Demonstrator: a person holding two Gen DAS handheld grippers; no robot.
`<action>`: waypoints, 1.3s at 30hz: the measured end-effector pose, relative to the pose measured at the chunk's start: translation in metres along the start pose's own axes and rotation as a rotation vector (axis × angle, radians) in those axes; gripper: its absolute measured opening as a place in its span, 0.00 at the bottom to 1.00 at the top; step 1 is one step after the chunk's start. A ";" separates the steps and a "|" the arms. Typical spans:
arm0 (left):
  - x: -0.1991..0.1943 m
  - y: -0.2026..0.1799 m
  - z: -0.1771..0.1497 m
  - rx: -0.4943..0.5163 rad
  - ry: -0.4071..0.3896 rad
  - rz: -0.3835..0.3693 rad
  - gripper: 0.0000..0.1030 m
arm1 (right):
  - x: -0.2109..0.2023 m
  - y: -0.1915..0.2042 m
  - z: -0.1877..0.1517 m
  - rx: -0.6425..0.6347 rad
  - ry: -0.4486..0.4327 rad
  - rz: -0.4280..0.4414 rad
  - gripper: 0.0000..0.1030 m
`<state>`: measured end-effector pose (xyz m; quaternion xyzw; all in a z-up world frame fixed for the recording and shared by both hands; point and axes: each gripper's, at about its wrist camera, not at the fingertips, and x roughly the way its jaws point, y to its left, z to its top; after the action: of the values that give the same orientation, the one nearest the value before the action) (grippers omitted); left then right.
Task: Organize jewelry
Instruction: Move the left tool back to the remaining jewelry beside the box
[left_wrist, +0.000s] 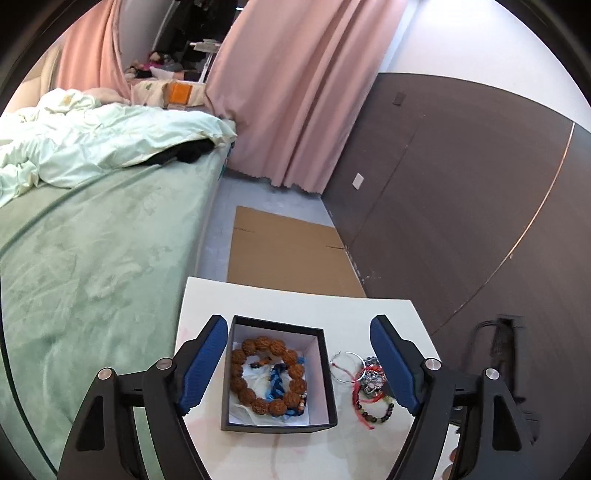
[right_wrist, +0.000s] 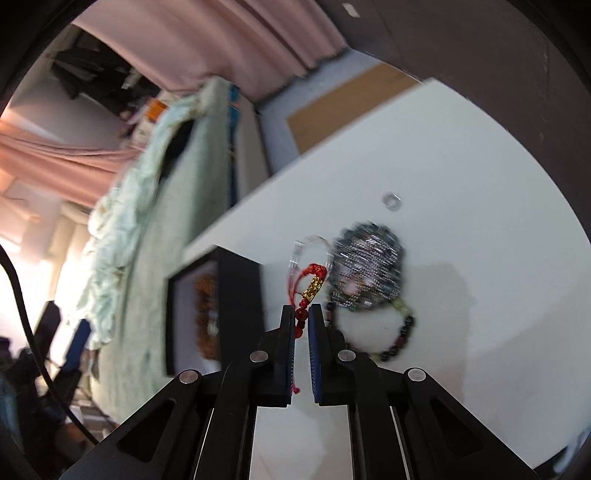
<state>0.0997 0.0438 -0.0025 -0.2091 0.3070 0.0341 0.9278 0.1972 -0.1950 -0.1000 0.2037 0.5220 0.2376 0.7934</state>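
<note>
A black jewelry box stands on the white table and holds a brown bead bracelet and a blue braided cord. My left gripper is open wide, its fingers either side of the box. To the box's right lies a pile: a thin silver hoop, a silver chain bundle and a dark bead bracelet. My right gripper is shut on a red cord bracelet with a gold charm, next to the box.
A small clear ring lies on the table beyond the pile. A green bed runs along the left. Flat cardboard lies on the floor past the table, by a dark wall panel and pink curtains.
</note>
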 end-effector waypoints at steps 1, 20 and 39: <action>0.000 0.002 0.000 -0.006 0.002 0.001 0.78 | -0.003 0.003 0.001 -0.007 -0.013 0.022 0.09; -0.011 0.041 0.013 -0.126 -0.022 0.033 0.78 | 0.031 0.082 -0.006 -0.174 -0.003 0.285 0.52; -0.006 0.002 0.000 -0.029 0.002 -0.010 0.78 | -0.042 0.021 0.001 -0.111 -0.115 0.159 0.53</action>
<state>0.0949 0.0460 0.0005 -0.2239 0.3063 0.0335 0.9246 0.1808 -0.2028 -0.0569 0.2138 0.4440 0.3163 0.8107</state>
